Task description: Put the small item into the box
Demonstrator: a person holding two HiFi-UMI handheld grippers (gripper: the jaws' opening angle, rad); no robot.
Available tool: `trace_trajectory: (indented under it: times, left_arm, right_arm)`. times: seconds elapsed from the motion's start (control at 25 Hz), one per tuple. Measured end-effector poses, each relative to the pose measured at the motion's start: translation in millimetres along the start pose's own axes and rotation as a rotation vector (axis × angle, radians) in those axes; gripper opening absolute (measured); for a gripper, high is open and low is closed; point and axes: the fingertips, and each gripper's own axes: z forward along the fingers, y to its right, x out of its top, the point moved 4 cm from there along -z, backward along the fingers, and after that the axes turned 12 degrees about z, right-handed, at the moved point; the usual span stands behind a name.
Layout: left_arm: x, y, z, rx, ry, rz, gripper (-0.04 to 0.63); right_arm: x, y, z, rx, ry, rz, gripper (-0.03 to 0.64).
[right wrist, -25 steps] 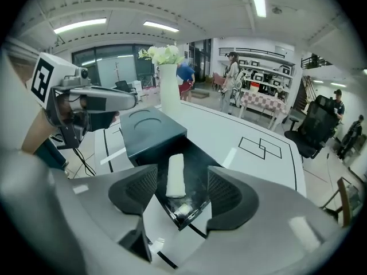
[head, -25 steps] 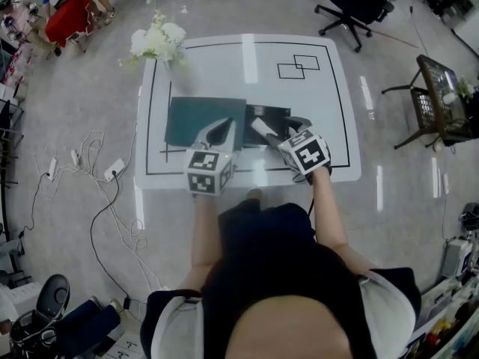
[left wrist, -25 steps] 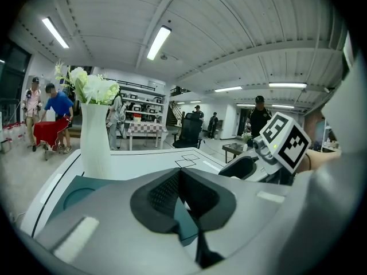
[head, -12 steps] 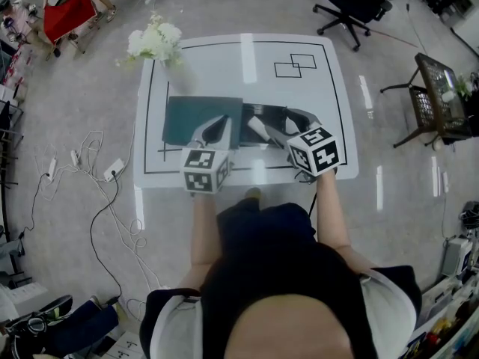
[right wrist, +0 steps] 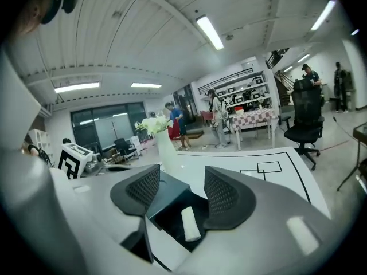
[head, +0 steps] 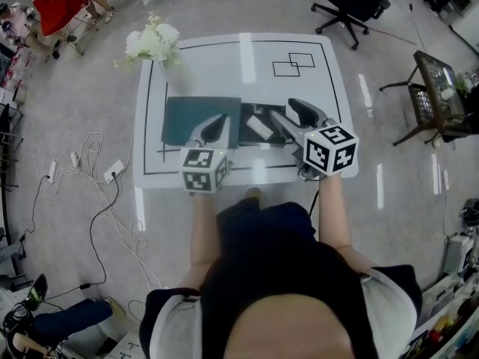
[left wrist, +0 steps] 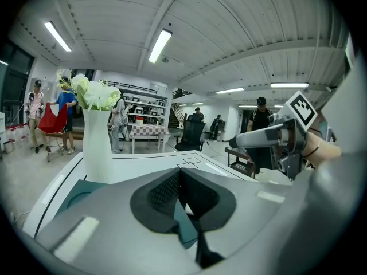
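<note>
A dark open box (head: 263, 109) lies mid-table with its dark green lid (head: 187, 118) spread out to the left. The small item, a white roll (head: 260, 128), lies inside the box, also seen as the roll (right wrist: 190, 223) below my right jaws. My right gripper (head: 287, 111) hangs above the box; its jaws have just been closing a little but stand open, with nothing between them (right wrist: 182, 182). My left gripper (head: 217, 122) rests at the lid's right edge, its jaws (left wrist: 179, 173) closed on the thin green lid (left wrist: 183, 225).
A white vase of flowers (head: 153, 42) stands at the table's far left corner. Black taped rectangles (head: 296, 66) mark the far right of the table (head: 337, 88). An office chair (head: 359, 2), a wire rack (head: 438, 99) and floor cables (head: 82, 163) surround it.
My right gripper has lifted up and away from the box, leaving the white roll lying inside. The left gripper and the lid have stayed where they were.
</note>
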Motion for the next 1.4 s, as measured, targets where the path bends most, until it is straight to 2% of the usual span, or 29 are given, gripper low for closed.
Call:
trace_trajectory:
  times: [0.32, 0.76, 1.4]
  left_arm:
    - [1.5, -2.1, 4.7, -0.001, 0.005, -0.001, 0.009]
    - [0.3, -4.0, 11.9, -0.022, 0.000, 0.003, 0.009]
    - [2.4, -11.2, 19.5, -0.035, 0.011, 0.013, 0.009]
  right_arm:
    - [2.6, 24.9, -8.0, -0.080, 0.113, 0.063, 0.149]
    - [-3.8, 36.1, -10.4, -0.150, 0.149, 0.124, 0.002]
    - [-10.0, 42.9, -9.0, -0.207, 0.146, 0.121, 0.000]
